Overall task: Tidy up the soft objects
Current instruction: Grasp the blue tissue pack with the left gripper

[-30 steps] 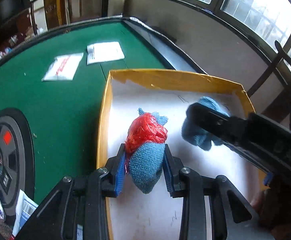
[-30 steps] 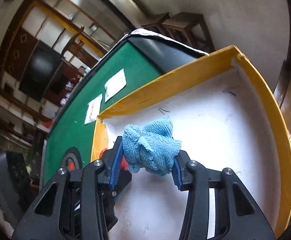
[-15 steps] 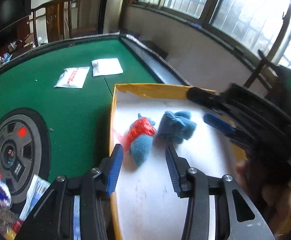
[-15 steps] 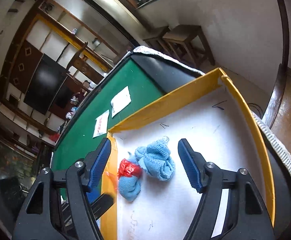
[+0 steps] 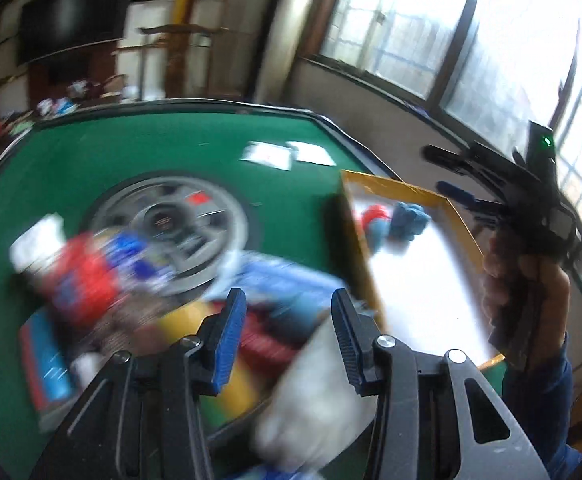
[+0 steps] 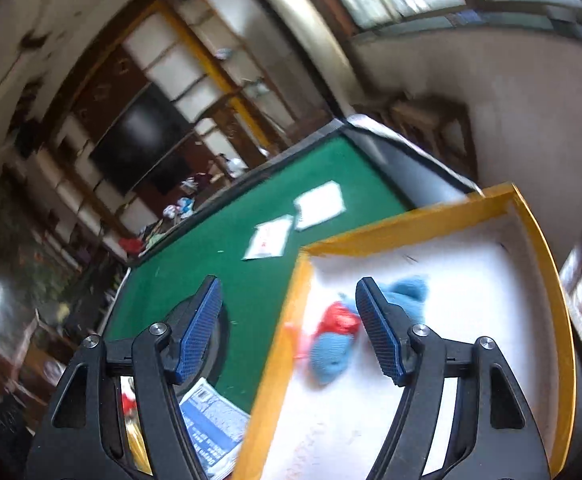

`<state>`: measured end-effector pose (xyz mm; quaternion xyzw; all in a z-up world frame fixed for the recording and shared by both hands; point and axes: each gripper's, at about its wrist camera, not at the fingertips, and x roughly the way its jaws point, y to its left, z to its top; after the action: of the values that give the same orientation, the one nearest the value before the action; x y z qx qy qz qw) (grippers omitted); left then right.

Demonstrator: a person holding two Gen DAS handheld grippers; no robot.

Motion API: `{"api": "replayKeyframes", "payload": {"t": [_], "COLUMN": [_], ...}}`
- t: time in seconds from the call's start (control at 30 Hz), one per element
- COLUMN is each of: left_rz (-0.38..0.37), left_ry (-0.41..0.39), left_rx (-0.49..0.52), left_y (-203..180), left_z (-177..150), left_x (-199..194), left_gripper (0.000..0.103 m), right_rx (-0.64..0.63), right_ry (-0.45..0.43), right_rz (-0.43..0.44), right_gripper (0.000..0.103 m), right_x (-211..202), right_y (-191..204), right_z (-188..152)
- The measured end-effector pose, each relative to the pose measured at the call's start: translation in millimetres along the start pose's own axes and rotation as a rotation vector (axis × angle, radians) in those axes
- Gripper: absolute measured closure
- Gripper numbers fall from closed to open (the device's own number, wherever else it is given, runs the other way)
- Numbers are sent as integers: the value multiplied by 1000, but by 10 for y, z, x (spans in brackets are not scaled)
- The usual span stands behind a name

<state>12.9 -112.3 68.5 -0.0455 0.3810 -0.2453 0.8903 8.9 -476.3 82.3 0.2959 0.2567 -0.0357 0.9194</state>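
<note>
Two blue knitted bundles (image 6: 331, 354) (image 6: 407, 296) lie by the yellow tray's (image 6: 547, 264) far-left corner; left gripper (image 5: 289, 334) and right gripper (image 6: 291, 328) both spread, empty.

No writing could be read anywhere. The blue-and-white printed packet (image 6: 211, 432) near the yellow box's (image 6: 411, 224) corner carried lines of print, too blurred to make out. The white packet (image 6: 269, 238) on the green table (image 6: 219, 240) bore a red mark, also illegible.
</note>
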Motion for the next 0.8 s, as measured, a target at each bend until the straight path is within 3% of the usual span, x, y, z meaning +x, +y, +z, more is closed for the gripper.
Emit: {"api": "replayKeyframes", "payload": {"t": [0.1, 0.23, 0.37, 0.47, 0.6, 0.8], "left_rz": [32, 71, 8, -66, -95, -41], "left_ry": [-18, 17, 61, 108, 163, 179], "left_rx": [-22, 13, 108, 216, 360, 464], "left_y": [249, 402, 329, 208, 19, -63], "left_z": [-166, -428, -632, -802, -1050, -1107], "left_x": [-204, -299, -359, -342, -279, -180], "left_gripper": [58, 58, 58, 49, 44, 43], "right_rx": [-122, -209, -217, -227, -251, -332], "right_ry": [-53, -81, -84, -93, -45, 35], "right_rz": [1, 114, 177, 199, 252, 248], "right_gripper": [33, 33, 33, 33, 31, 31], "right_x": [-118, -241, -409, -644, -1029, -1269], "right_y": [362, 688, 807, 901, 919, 923], "right_z": [-126, -291, -443, -616, -968, -1506]}}
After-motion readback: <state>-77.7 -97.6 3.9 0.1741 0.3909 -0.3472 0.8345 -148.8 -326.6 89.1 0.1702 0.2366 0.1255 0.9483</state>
